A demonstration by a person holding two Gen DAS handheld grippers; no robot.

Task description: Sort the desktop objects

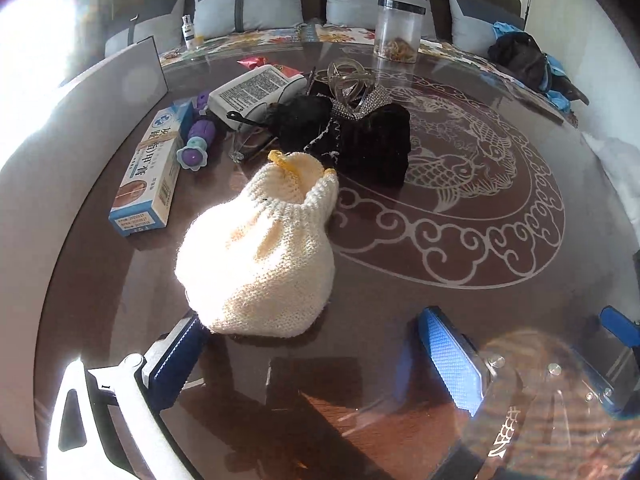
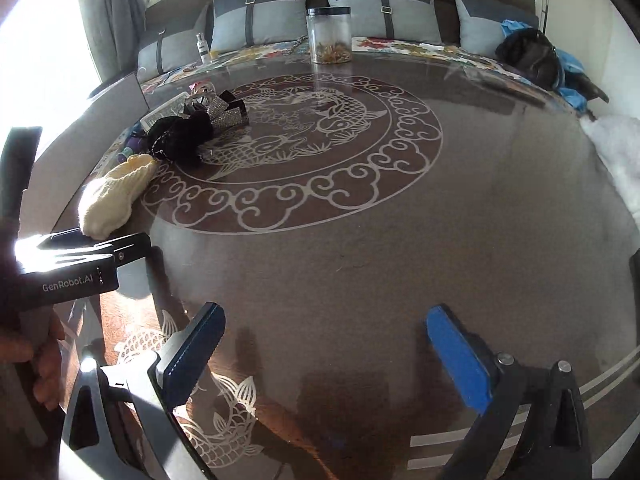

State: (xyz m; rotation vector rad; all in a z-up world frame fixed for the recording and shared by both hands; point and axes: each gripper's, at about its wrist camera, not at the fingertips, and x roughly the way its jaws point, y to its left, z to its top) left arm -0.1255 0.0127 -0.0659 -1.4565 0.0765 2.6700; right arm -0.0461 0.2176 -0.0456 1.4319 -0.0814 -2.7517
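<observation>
Your left gripper (image 1: 316, 352) points steeply down, its jaws spread wide with nothing between the blue pads (image 1: 452, 364); the left finger's tip sits just beside a cream knit piece without pressing on it. Your right gripper (image 2: 324, 350) also tilts steeply down, jaws wide apart and empty. In the right wrist view, your left hand (image 2: 28, 356) wraps the handle of the left gripper at the frame's left edge.
</observation>
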